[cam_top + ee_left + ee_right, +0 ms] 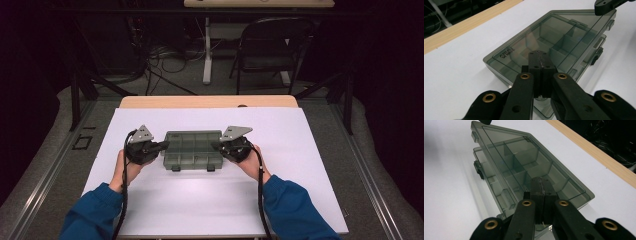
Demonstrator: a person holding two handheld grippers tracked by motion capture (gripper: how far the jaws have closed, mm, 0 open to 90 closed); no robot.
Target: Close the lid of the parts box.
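High view: the smoky box (192, 149) is lying on the white table (150, 200), flanked by both tools. The left gripper (161, 146) is closing its empty jaws tight at the box's left end; the right gripper (217, 146) is doing likewise at its right end.

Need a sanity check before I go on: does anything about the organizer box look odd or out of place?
Yes: the organizer box has its lid lifted off the base along the latch side, not shut flat. Its compartments look empty; no damage shows.

Lab: floor cables (170, 60), folding chair (270, 47), dark surroundings.
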